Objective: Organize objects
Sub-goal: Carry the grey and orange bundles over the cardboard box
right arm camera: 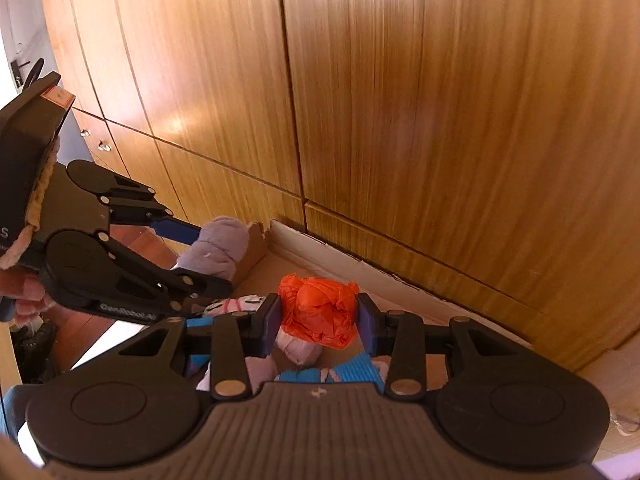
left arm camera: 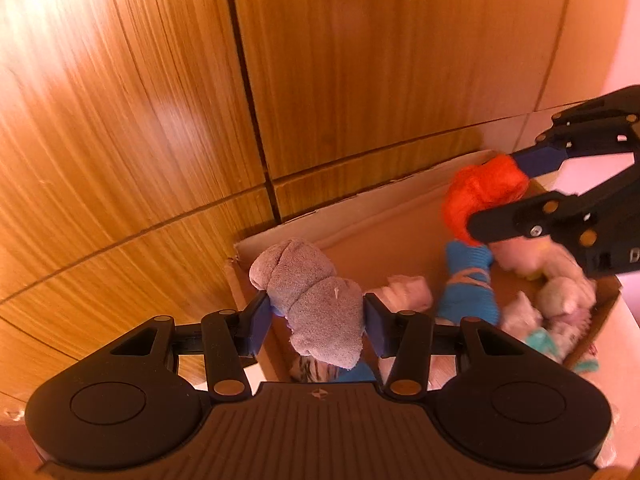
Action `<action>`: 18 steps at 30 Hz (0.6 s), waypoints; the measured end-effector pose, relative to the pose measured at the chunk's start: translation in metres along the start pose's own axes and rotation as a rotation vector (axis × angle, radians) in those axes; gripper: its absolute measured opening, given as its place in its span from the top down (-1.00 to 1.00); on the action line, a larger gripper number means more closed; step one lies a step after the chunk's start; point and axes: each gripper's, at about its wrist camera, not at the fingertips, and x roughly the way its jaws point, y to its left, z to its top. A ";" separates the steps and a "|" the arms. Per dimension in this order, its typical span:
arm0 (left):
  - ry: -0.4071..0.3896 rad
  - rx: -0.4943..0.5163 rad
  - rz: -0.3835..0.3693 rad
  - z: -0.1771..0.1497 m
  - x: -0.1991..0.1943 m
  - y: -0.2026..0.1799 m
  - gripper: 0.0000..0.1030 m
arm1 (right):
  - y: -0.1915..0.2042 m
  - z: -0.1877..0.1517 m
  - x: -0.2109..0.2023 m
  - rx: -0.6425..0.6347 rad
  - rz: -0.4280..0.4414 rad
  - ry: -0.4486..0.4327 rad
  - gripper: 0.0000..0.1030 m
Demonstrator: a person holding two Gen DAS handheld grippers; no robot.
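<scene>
My left gripper (left arm camera: 318, 316) is shut on a rolled grey sock bundle (left arm camera: 312, 300) and holds it over the near left corner of an open cardboard box (left arm camera: 360, 216). The same bundle (right arm camera: 218, 248) and left gripper (right arm camera: 208, 258) show at the left of the right wrist view. My right gripper (right arm camera: 318, 318) is shut on a crumpled orange bundle (right arm camera: 318, 312) above the box (right arm camera: 316, 250); this orange bundle (left arm camera: 484, 192) and right gripper (left arm camera: 496, 196) appear at the right of the left wrist view. Inside the box lie a blue striped roll (left arm camera: 468, 288) and several pale rolled pieces.
A wooden wardrobe (left arm camera: 340, 60) with tall doors and low drawers stands right behind the box. In the right wrist view, a person's hand (right arm camera: 24, 296) holds the left gripper's handle, with dark wooden floor (right arm camera: 84, 340) below it.
</scene>
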 end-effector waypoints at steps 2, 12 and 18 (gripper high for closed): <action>0.012 -0.015 -0.004 0.002 0.010 0.005 -0.08 | -0.003 0.004 0.013 0.009 -0.003 0.017 0.29; 0.053 -0.035 0.003 0.012 0.049 0.015 -0.09 | -0.011 0.013 0.068 0.077 -0.011 0.096 0.29; 0.081 -0.027 0.012 0.011 0.065 0.015 -0.09 | -0.009 0.013 0.084 0.090 -0.023 0.122 0.29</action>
